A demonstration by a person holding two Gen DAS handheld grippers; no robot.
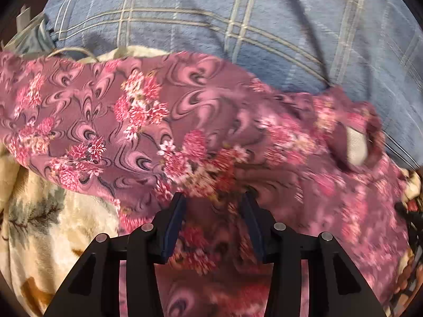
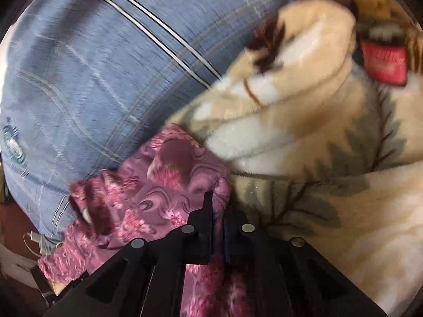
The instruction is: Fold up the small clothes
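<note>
Left wrist view: the pink floral garment (image 1: 164,121) spreads wide across a cream leaf-print blanket (image 1: 39,211), its far edge against a blue plaid cloth (image 1: 238,26). The left gripper (image 1: 214,198) stands with its fingers spread apart, the cloth passing between and under them. In the right wrist view the right gripper (image 2: 217,206) is pressed together, pinching a fold of the garment (image 2: 148,195), which bunches just ahead and to the left of its tips, between plaid cloth (image 2: 92,66) and blanket (image 2: 330,171)
</note>
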